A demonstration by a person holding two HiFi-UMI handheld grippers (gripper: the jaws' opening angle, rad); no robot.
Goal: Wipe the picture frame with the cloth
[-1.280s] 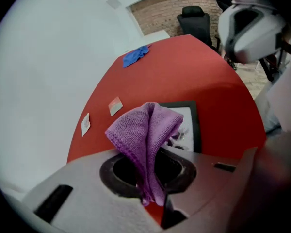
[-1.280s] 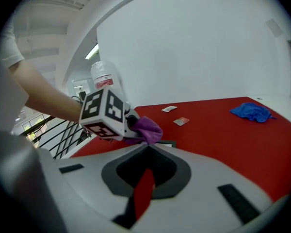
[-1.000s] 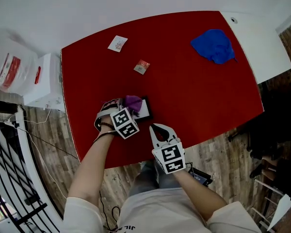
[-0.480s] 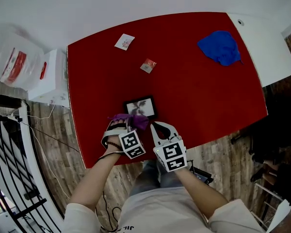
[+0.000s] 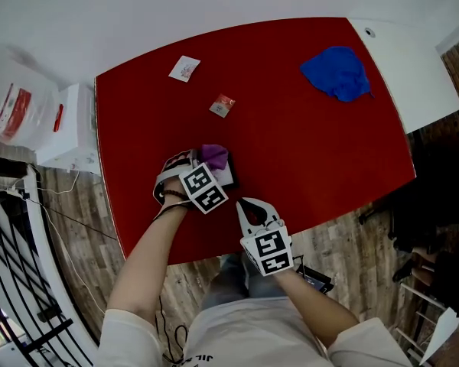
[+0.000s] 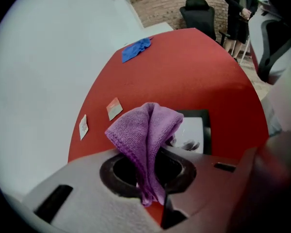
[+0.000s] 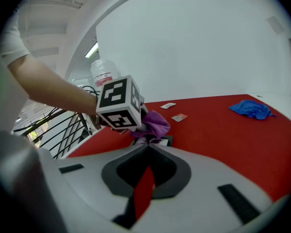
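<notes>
Cloth [image 6: 145, 130] clamped in left tongs [image 6: 154, 191]; over picture frame [image 6: 198, 126]

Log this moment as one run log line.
phase: wiping | left gripper: shut on purple cloth, over picture frame | right gripper: shut, empty, near frame | blue cloth: untouched, far corner

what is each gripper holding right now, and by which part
The left gripper pinches the purple cloth by a bunched fold, the rest puffing out over the picture frame. The right gripper holds nothing, jaws together.
</notes>
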